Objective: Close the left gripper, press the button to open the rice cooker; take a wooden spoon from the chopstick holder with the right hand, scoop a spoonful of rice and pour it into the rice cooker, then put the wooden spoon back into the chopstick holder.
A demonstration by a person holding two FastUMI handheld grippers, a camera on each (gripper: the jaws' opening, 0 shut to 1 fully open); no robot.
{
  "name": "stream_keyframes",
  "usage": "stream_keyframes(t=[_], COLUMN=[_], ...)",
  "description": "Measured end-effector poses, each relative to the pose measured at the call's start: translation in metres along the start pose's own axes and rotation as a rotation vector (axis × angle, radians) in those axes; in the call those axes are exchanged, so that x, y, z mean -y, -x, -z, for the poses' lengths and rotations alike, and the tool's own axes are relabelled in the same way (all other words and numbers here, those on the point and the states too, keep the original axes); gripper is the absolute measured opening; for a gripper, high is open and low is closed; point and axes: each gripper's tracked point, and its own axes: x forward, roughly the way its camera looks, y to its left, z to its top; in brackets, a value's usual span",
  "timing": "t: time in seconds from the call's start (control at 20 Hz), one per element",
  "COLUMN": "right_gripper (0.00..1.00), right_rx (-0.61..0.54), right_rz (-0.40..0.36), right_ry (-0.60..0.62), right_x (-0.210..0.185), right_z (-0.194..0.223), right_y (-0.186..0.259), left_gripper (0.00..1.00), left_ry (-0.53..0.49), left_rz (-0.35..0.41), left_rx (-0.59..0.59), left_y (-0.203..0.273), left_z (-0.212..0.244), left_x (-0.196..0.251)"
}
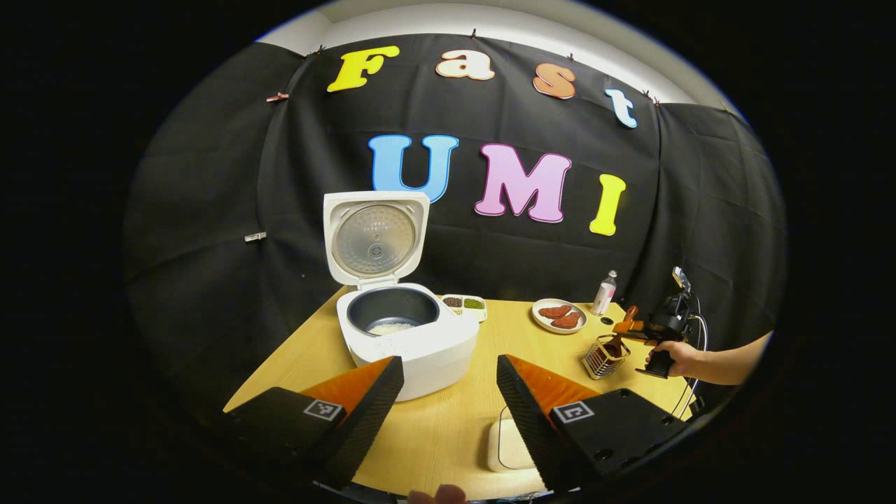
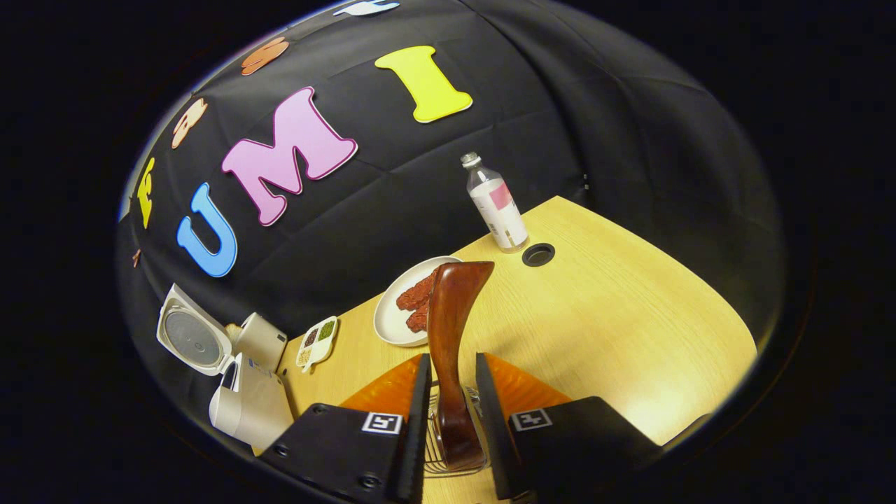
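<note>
Right gripper view, low in the middle: the right gripper [image 2: 451,388] sits with fingers a little apart on either side of the wooden spoon [image 2: 451,329], which stands in the chopstick holder [image 2: 455,455]; whether they press it I cannot tell. Left gripper view: the left gripper [image 1: 448,381] is wide open and holds nothing, and the rice cooker [image 1: 406,329], just left of the middle, has its lid up.

a staged recording booth: black cloth wall [image 1: 210,210] behind a wooden table [image 1: 448,427] dressed with a rice cooker [image 1: 406,336] and food plate [image 1: 558,316].

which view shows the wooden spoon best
The right gripper view: the wooden spoon stands large and close between that gripper's fingers, over the wire holder. In the left gripper view the spoon is small and far off at the chopstick holder.
</note>
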Motion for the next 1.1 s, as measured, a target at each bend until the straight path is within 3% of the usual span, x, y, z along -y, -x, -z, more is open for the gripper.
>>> stream_keyframes(t=[0.1, 0.15, 0.25, 0.6, 0.8, 1.1], right_gripper=[0.33, 0.23, 0.17, 0.10, 0.06, 0.06], right_rx=[-0.010, -0.008, 0.007, 0.105, 0.203, 0.327], right_rz=[-0.005, 0.001, 0.001, 0.002, 0.003, -0.066], right_ry=[-0.009, -0.005, 0.027, 0.094, 0.057, 0.107], right_x=[-0.002, 0.000, 0.000, -0.009, -0.021, -0.075], right_z=[0.000, 0.003, -0.002, -0.023, -0.056, -0.088], right_y=[-0.004, -0.008, 0.000, 0.018, 0.040, 0.133], left_gripper=[0.93, 0.93, 0.93, 0.93, 0.94, 0.93], left_ry=[0.005, 0.008, 0.012, 0.025, 0.037, 0.069], left_rz=[-0.015, -0.021, -0.029, -0.033, -0.033, -0.003], left_rx=[-0.008, -0.013, -0.011, -0.017, -0.011, 0.004], left_y=[0.000, 0.000, 0.001, 0.001, 0.005, 0.004], left_z=[0.003, 0.004, 0.004, 0.010, 0.010, 0.010], left_x=[-0.005, -0.007, -0.009, -0.013, -0.016, -0.015])
